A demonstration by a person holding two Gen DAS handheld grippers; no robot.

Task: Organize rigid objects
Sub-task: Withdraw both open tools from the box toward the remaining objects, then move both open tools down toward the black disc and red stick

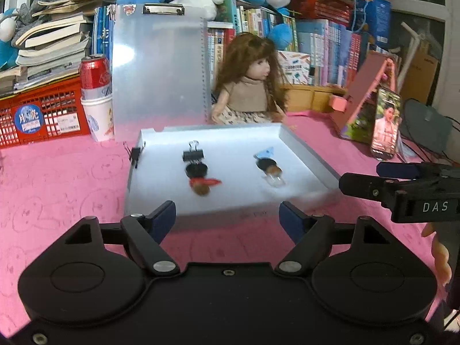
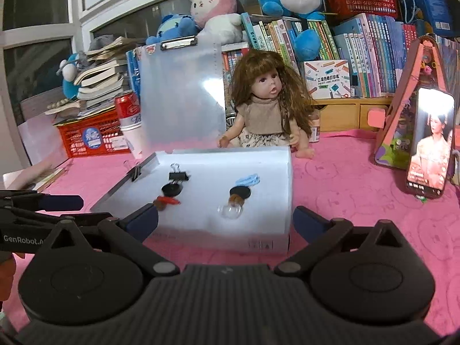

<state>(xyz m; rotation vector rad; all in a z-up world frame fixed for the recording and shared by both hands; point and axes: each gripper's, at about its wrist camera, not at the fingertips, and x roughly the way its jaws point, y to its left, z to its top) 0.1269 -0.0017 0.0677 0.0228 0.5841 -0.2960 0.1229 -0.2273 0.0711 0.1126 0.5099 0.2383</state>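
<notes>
A: The left claw (image 1: 227,212) is open wide and holds nothing. The right claw (image 2: 225,220) is open even wider, also empty. Both hover just before the near edge of the box (image 1: 304,146).

B: Where are the task's things?

A: In the box. A binder clip (image 1: 193,155) lies at the left with a red-tagged piece (image 1: 202,185) below it, and a small bottle (image 2: 234,204) with a blue tag lies at the right. I think they are spread apart so each can be taken alone.

B: Does anything block the way?

A: The box's lid (image 1: 156,69) stands upright behind, and a doll (image 2: 266,106) sits just beyond. A can (image 1: 95,72) and a phone (image 2: 431,141) stand well aside. The approach from the front looks free.
</notes>
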